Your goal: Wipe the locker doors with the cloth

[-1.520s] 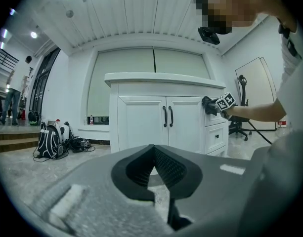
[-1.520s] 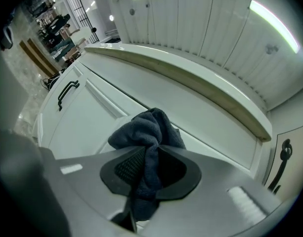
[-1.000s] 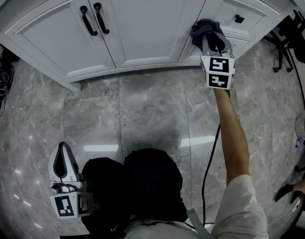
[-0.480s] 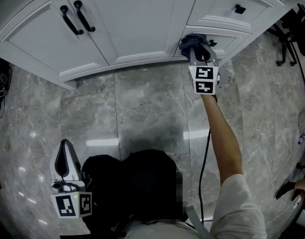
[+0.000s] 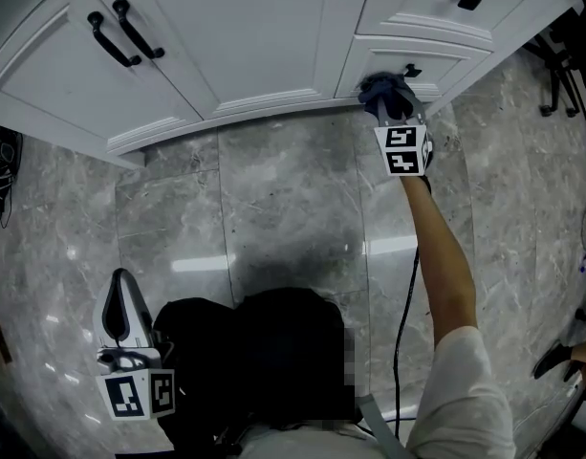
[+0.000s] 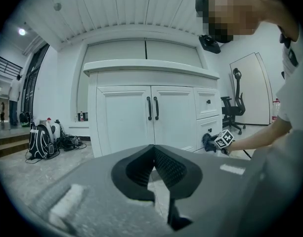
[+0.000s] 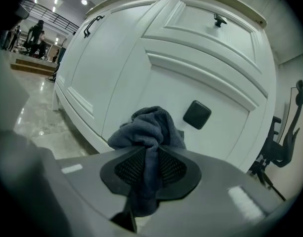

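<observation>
One dark cloth point(image 7: 150, 127) is being pinched between the jaws of the right gripper point(image 7: 151, 168), bunched at the low right panel of the white locker doors point(image 7: 156, 78), just left of its black knob point(image 7: 197, 114). The wad is best being pressed flat and steered around that knob. The right arm point(image 5: 445, 266) is being held stretched far forward, gripper tilted slightly down. The left gripper point(image 6: 153, 169), jaws together on nothing, is being held low, near left.

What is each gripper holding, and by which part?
Right gripper pinches the dark cloth by a bunched fold; the rest bulges ahead of the jaws. Left gripper holds nothing, jaws together.
</observation>
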`<action>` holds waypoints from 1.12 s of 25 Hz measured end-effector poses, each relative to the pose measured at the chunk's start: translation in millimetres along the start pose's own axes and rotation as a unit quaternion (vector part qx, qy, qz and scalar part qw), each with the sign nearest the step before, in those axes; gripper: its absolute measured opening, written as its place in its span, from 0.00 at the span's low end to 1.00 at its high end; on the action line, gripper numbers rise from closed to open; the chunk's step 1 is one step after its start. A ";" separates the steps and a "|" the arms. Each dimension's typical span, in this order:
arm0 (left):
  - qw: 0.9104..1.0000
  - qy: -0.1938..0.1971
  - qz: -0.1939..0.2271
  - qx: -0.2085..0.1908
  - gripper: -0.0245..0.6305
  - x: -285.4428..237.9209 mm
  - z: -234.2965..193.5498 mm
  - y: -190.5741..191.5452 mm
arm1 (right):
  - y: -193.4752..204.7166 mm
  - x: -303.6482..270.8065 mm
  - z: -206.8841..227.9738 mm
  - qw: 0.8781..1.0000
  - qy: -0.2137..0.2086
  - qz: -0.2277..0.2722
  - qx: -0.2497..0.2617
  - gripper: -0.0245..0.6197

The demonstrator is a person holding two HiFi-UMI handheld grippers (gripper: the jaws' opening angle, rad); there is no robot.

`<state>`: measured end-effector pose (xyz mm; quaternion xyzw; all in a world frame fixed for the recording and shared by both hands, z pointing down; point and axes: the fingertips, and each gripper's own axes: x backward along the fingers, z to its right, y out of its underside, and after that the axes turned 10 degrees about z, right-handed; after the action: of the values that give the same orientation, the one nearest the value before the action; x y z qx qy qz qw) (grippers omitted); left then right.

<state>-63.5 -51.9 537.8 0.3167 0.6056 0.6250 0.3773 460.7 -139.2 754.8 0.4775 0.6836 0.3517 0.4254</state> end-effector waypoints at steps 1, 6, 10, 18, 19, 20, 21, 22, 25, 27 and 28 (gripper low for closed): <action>1.000 0.001 0.000 0.000 0.04 -0.3 1.1 0.2 | 2.8 0.7 5.8 1.000 0.002 -0.003 0.003 0.15; 1.000 0.007 0.000 0.000 0.04 -2.2 8.1 0.1 | 14.9 5.2 37.6 1.000 0.017 -0.019 0.014 0.15; 1.000 0.009 0.000 -0.001 0.04 -3.3 11.1 -0.8 | 23.5 7.9 58.1 0.999 0.029 -0.034 0.024 0.15; 1.000 0.011 -0.001 0.001 0.04 -4.4 11.8 0.5 | 33.3 15.9 104.9 0.996 0.071 -0.060 0.004 0.15; 1.000 0.011 -0.001 0.002 0.04 -4.3 12.5 0.7 | 30.7 17.3 109.6 0.995 0.074 -0.061 0.004 0.15; 1.000 0.012 0.000 0.003 0.04 -4.2 13.1 0.6 | 26.8 18.8 113.8 0.995 0.076 -0.060 0.006 0.15; 1.000 0.012 0.001 0.004 0.04 -3.9 13.5 0.2 | 21.8 20.4 117.5 0.995 0.078 -0.059 0.008 0.15; 1.000 0.013 0.001 0.005 0.04 -3.5 13.5 -0.3 | 15.6 22.3 120.6 0.995 0.079 -0.057 0.010 0.15; 1.000 0.014 0.005 0.010 0.04 -4.0 12.5 -2.6 | -9.2 29.7 133.0 0.995 0.082 -0.055 0.010 0.15; 1.000 0.016 0.009 0.014 0.04 -5.5 12.7 -3.8 | -27.6 33.3 145.6 0.994 0.086 -0.059 0.009 0.15; 1.000 0.017 0.011 0.016 0.04 -5.8 13.1 -4.4 | -34.4 34.9 150.5 0.994 0.087 -0.065 0.009 0.15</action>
<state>-49.0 -50.2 534.6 0.3190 0.6180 0.6246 0.3551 580.3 -105.0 657.0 0.4033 0.7507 0.3570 0.3825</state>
